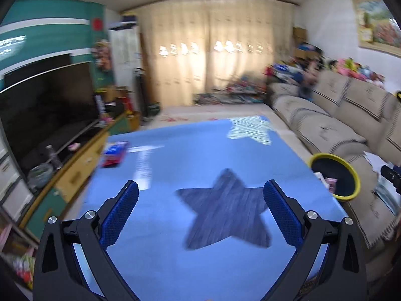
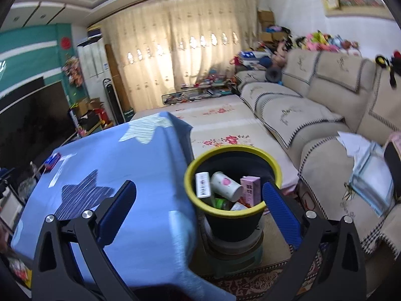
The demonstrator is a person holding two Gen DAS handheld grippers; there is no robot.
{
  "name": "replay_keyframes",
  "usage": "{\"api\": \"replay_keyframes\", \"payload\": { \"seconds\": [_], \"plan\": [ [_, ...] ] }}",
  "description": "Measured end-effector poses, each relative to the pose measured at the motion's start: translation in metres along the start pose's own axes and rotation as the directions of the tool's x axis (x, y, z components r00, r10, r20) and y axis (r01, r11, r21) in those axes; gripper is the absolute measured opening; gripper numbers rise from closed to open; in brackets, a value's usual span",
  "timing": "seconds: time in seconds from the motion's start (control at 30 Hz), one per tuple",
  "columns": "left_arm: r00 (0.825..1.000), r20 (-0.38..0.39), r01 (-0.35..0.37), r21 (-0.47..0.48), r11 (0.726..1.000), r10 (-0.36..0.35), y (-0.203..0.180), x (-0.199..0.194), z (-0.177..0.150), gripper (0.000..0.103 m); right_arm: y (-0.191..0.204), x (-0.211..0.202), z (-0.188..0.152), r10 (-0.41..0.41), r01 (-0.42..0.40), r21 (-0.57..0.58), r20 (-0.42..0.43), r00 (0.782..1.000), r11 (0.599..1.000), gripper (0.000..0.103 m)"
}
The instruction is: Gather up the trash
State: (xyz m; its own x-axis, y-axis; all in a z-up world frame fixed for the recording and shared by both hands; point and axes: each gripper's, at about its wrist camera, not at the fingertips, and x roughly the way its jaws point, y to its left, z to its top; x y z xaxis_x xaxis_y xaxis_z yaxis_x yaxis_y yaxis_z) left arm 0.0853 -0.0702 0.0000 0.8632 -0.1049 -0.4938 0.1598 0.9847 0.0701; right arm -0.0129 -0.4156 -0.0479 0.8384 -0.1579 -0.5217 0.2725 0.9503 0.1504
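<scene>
My left gripper [image 1: 200, 210] is spread wide with nothing in it, over the blue tablecloth [image 1: 160, 175] and its dark star [image 1: 225, 210]. My right gripper [image 2: 199, 208] is also wide and empty, over the table edge and the yellow-rimmed black bin [image 2: 233, 223] just beside the table. In the bin: white cup [image 2: 225, 185], pink carton [image 2: 250, 190], white box [image 2: 202, 185]. Beige sofa [image 2: 288, 115] beyond.
</scene>
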Motion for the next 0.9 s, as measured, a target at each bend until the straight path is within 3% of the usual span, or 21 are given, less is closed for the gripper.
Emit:
{"api": "replay_keyframes", "payload": {
  "seconds": [0.2, 0.53, 0.9],
  "plan": [
    [0.999, 0.043, -0.007, -0.104, 0.995, 0.011, 0.050, -0.044, -0.019, 0.098, 0.039, -0.026, -0.005, 0.044, -0.042, -0.071, 0.026, 0.999, 0.997, 0.096],
    [0.996, 0.088, -0.017, -0.123, 0.992, 0.028, 0.053, -0.091, -0.030, 0.098, 0.062, -0.060, -0.009, 0.086, -0.076, -0.115, 0.086, 0.993, 0.990, 0.096],
    [1.000, 0.025, 0.011, -0.117, 0.993, -0.009, 0.041, -0.076, -0.036, 0.098, 0.067, -0.048, -0.010, 0.079, -0.072, -0.118, 0.055, 0.995, 0.990, 0.096]
  ]
}}
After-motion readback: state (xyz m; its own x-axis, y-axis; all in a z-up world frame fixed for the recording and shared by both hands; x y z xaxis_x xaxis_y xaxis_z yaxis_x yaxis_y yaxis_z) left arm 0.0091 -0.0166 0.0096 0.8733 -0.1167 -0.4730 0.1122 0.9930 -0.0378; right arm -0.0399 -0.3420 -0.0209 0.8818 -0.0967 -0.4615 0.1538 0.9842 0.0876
